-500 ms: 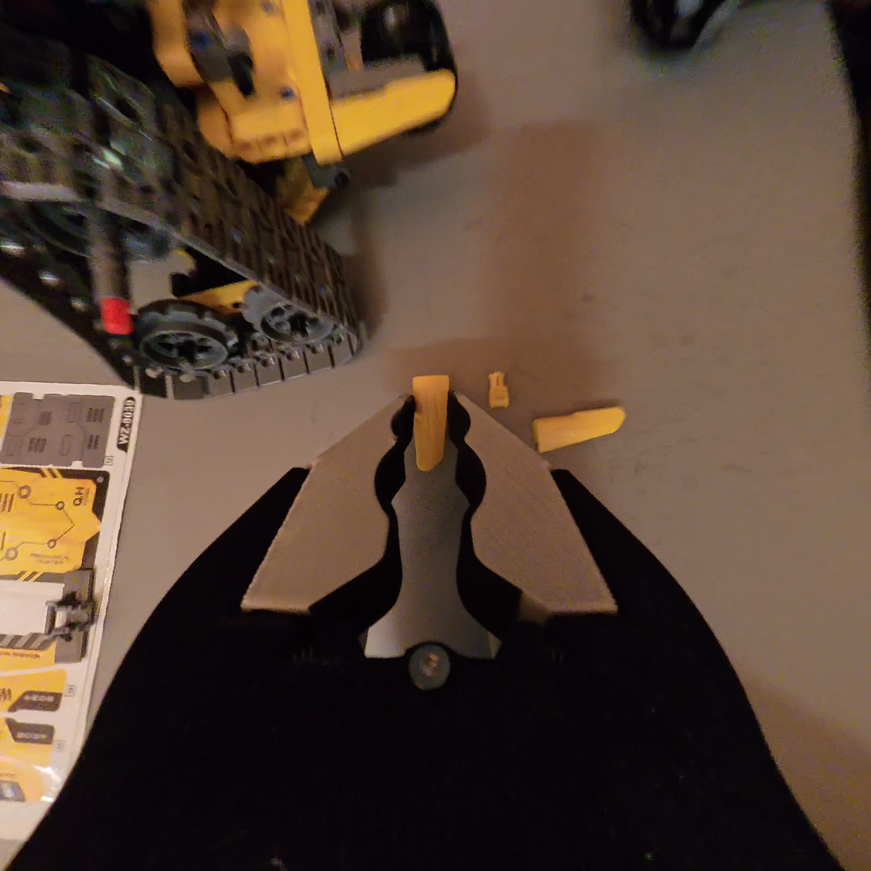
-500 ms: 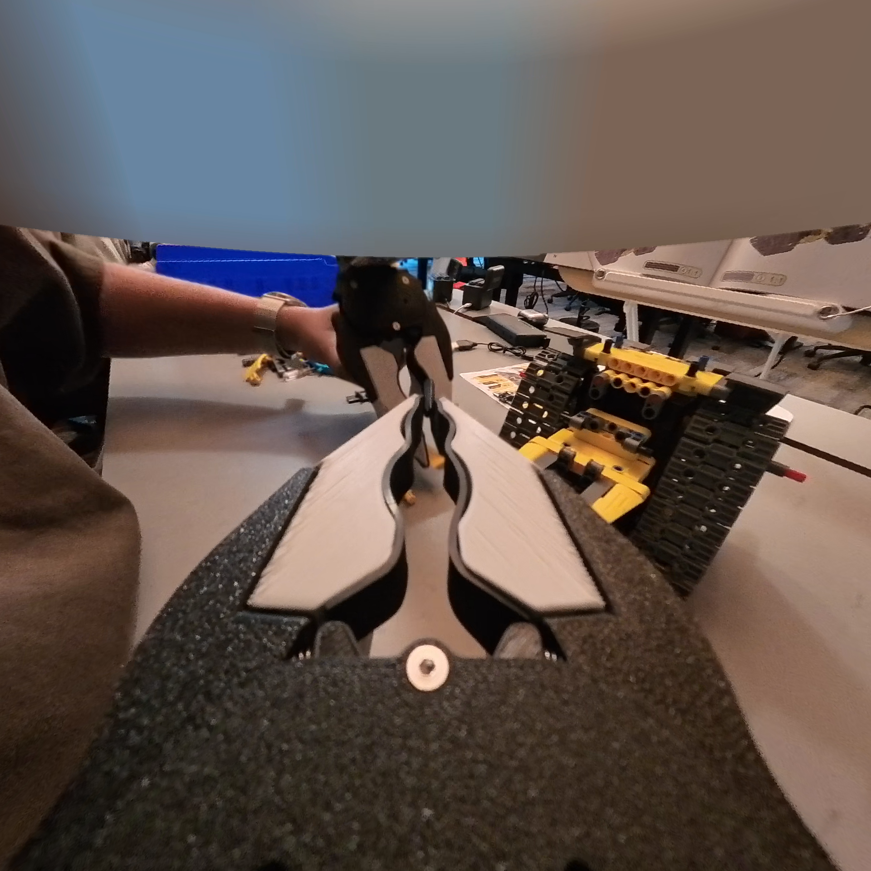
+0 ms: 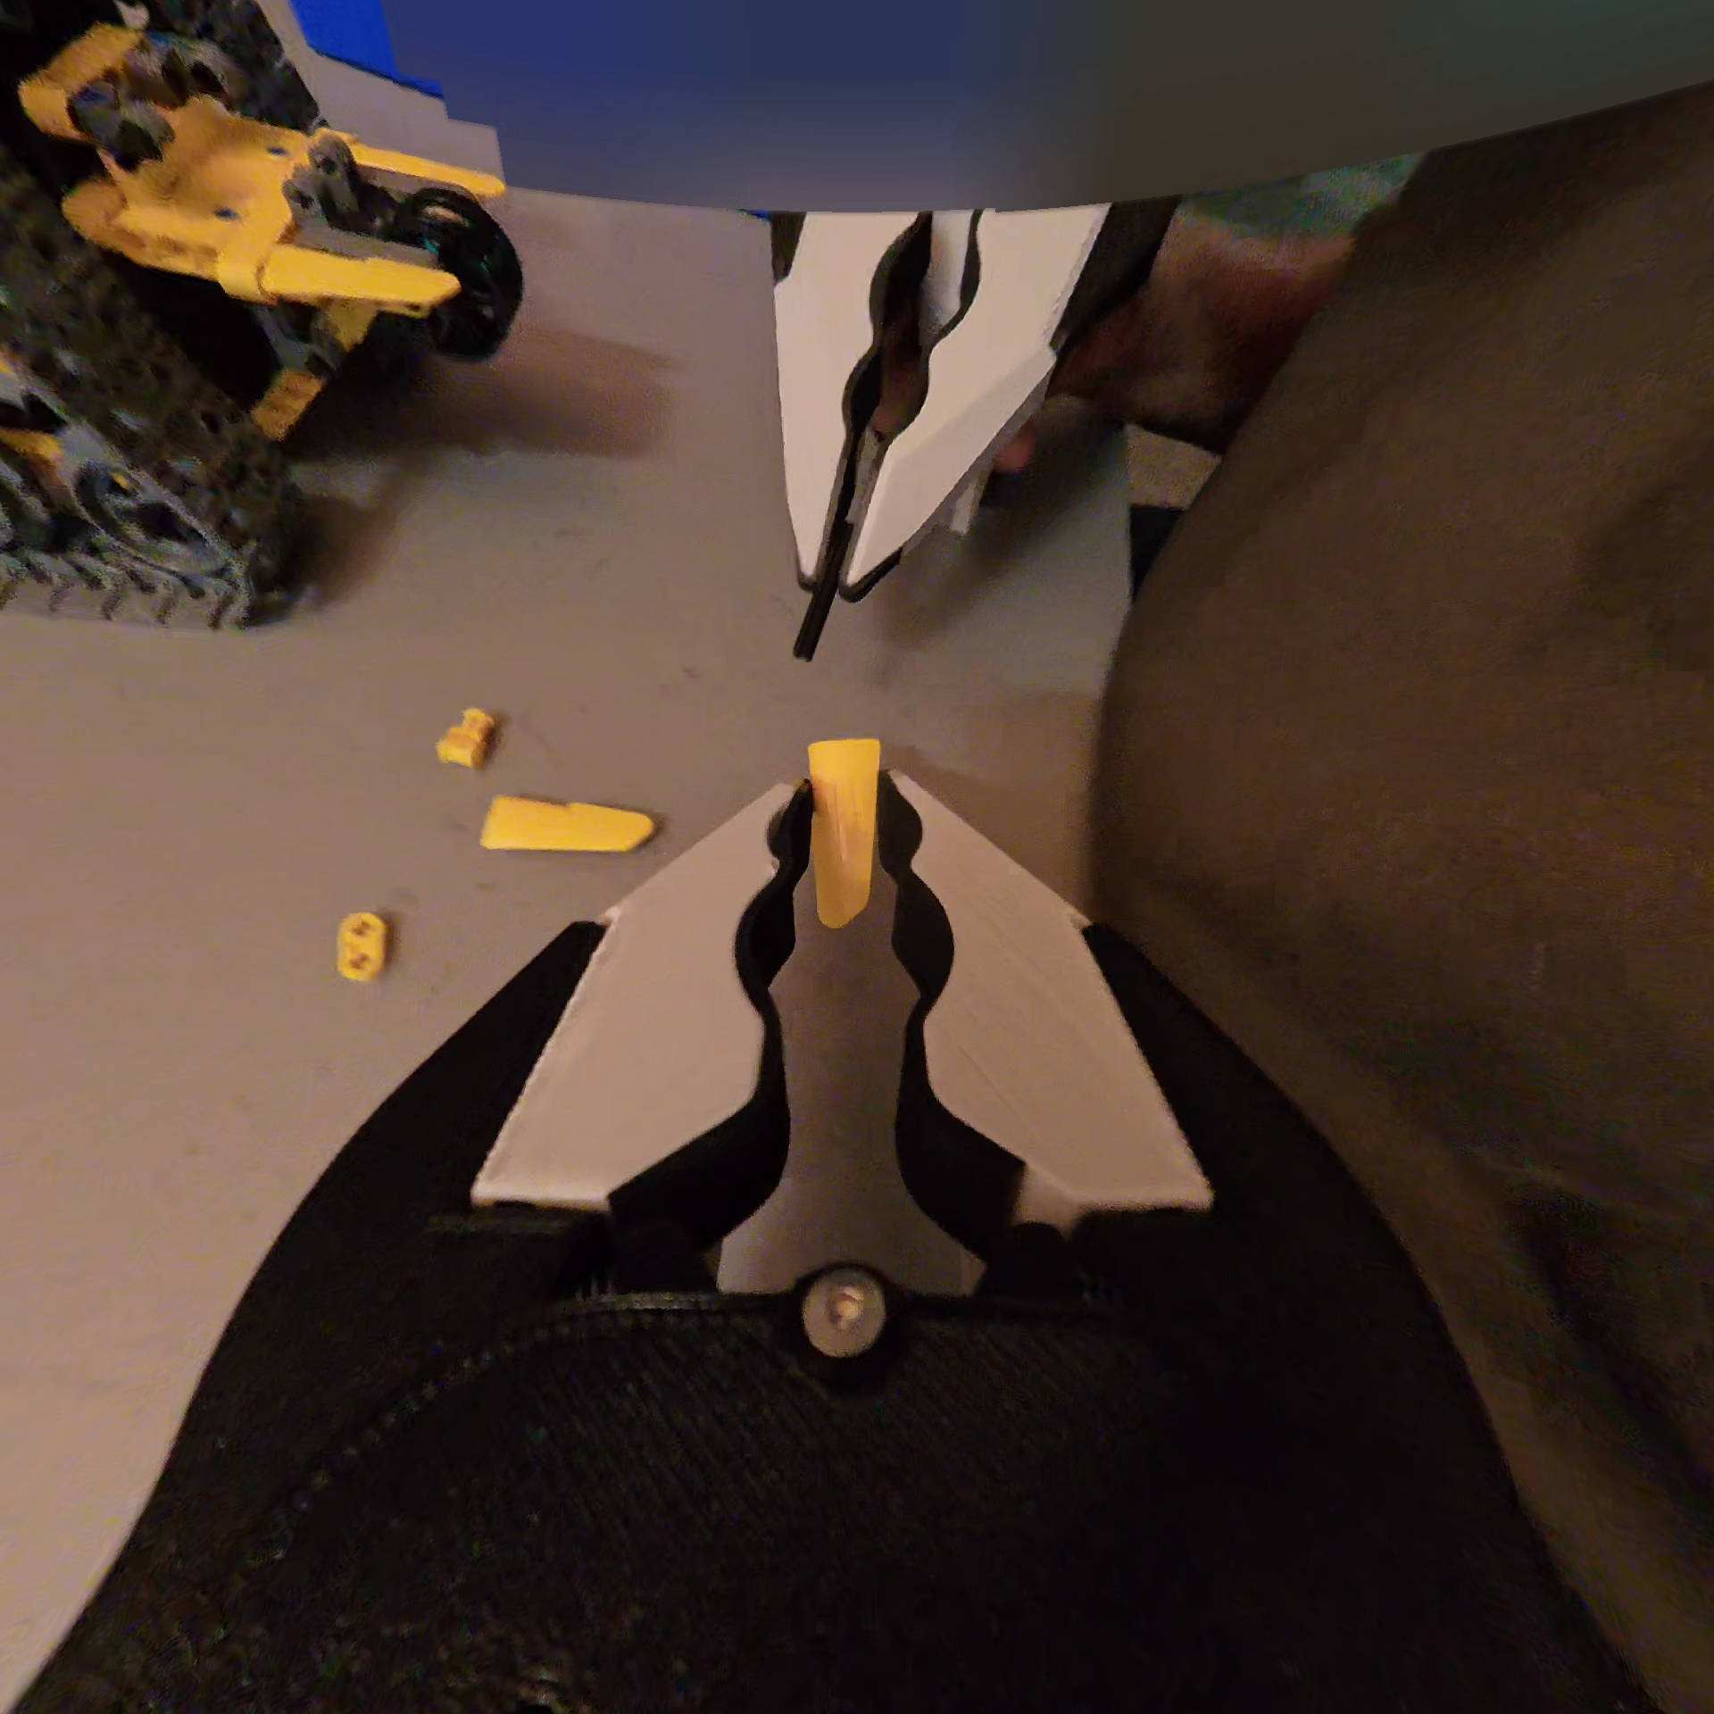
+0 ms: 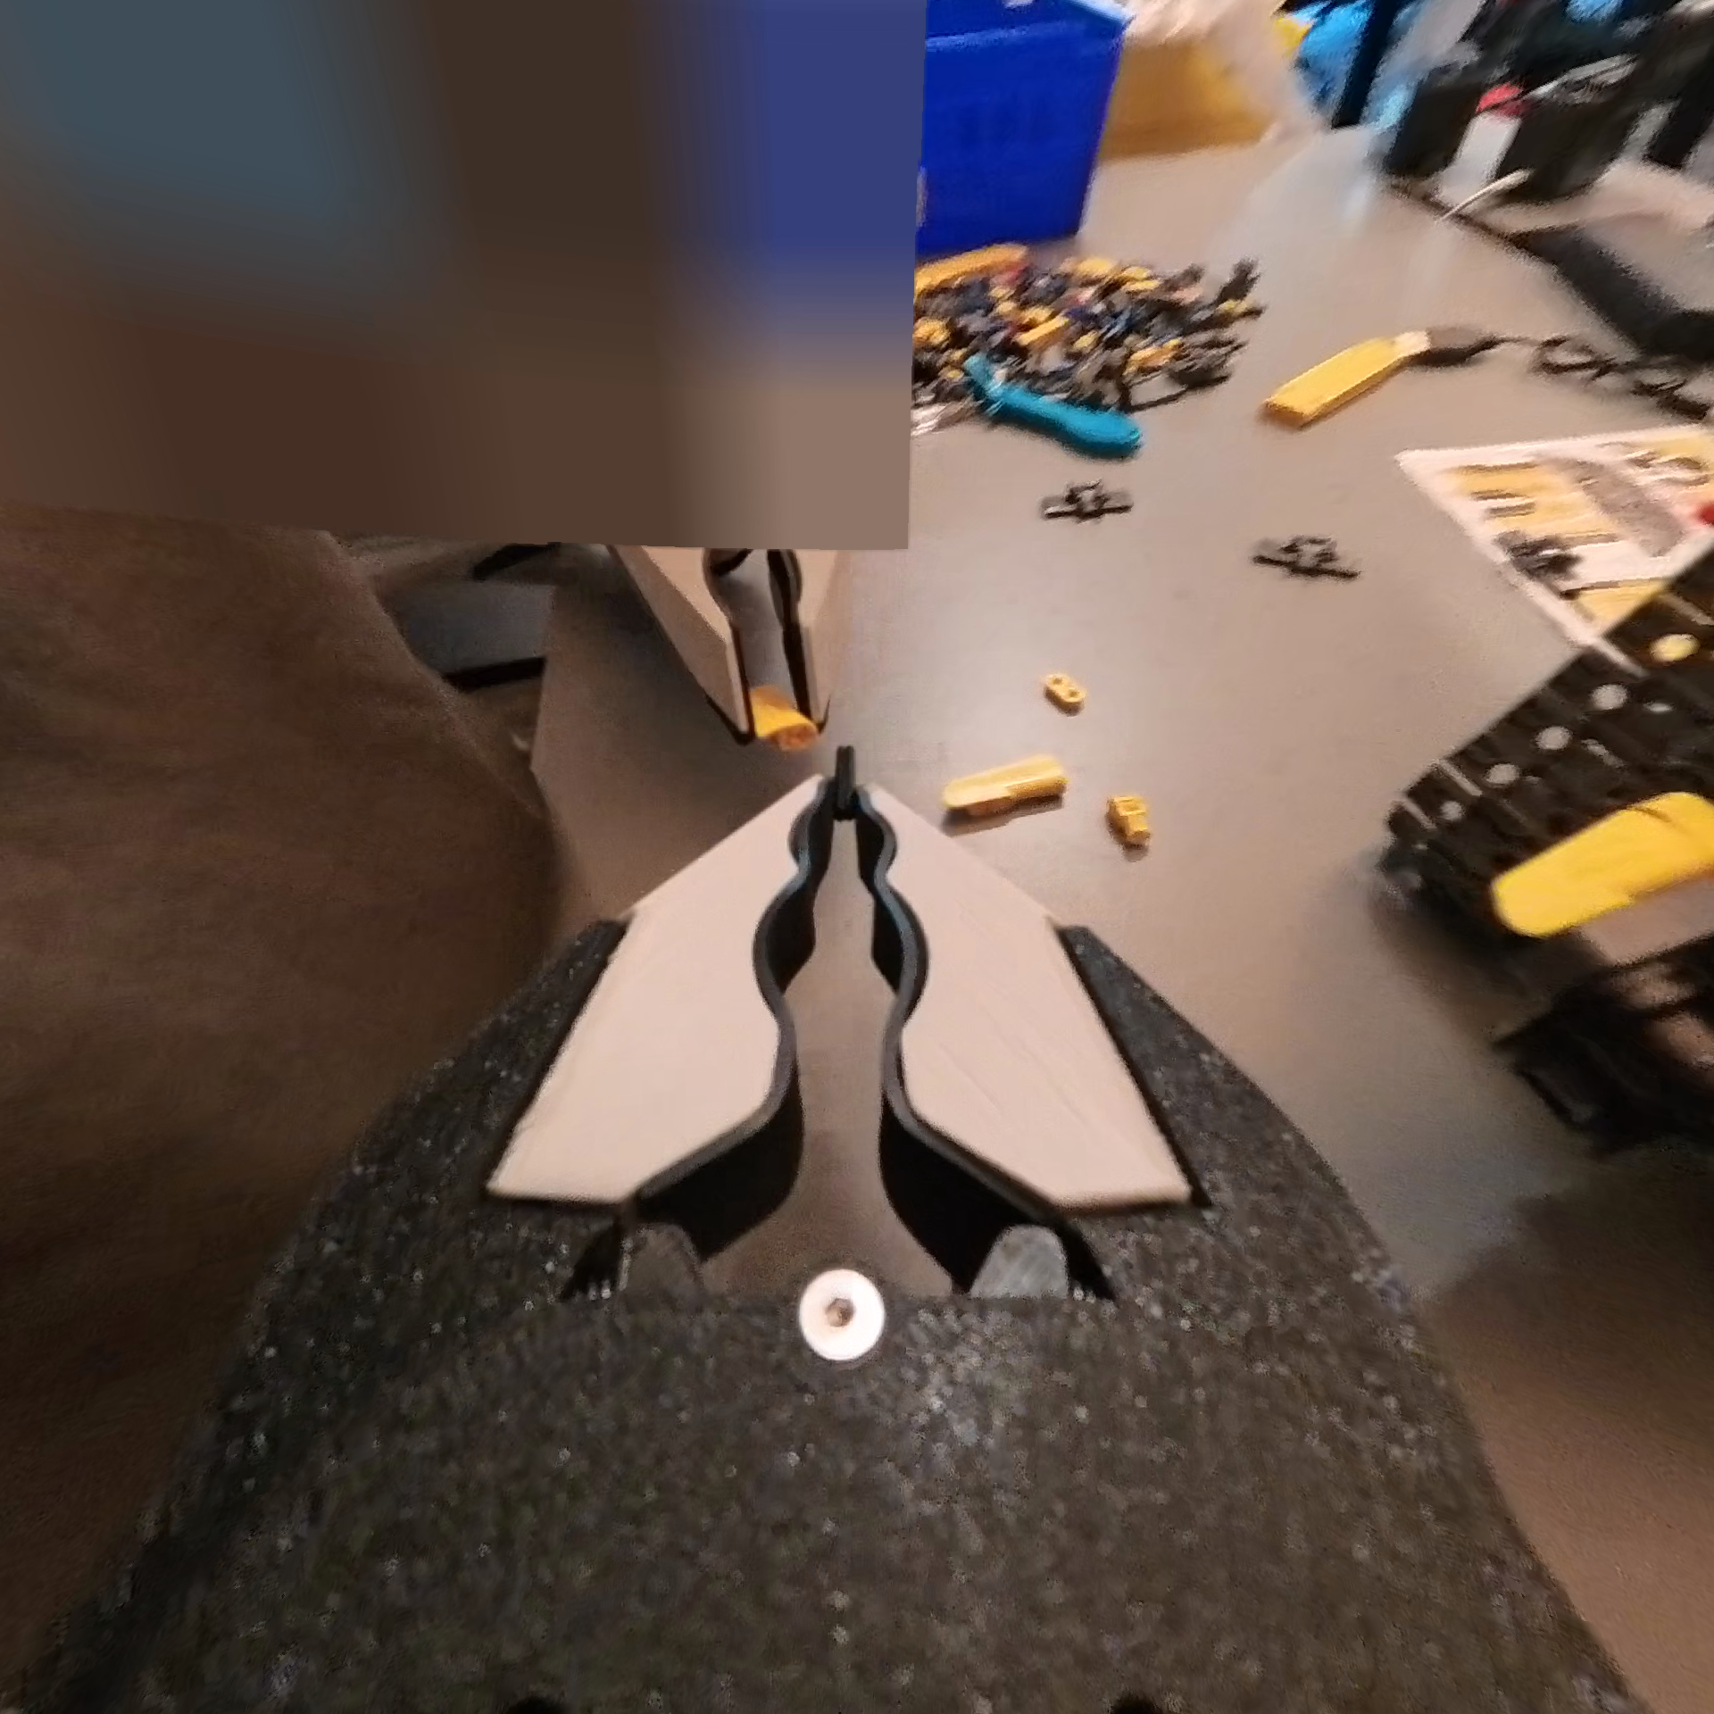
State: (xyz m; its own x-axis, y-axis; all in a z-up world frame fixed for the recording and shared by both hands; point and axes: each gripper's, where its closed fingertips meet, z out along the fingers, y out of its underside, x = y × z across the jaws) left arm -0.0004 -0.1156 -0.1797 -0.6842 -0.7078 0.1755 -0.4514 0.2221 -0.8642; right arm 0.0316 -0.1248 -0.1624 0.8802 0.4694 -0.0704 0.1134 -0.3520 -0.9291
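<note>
Yellow plastic, a tapered piece (image 3: 842, 830), is pinched upright at centre frame by the left gripper (image 3: 842, 788), while a thin black pin (image 4: 844, 784) is clamped tip-outward by the right gripper (image 4: 842, 807), above the grey table (image 3: 185, 1067).

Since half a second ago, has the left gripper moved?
Yes, rightward: the loose yellow wedge-shaped plastic piece on the grey table now lies left of the left gripper, formerly right.

A yellow wedge piece (image 3: 842, 830) and a thin black pin (image 4: 844, 782) are each clamped between jaws.
</note>
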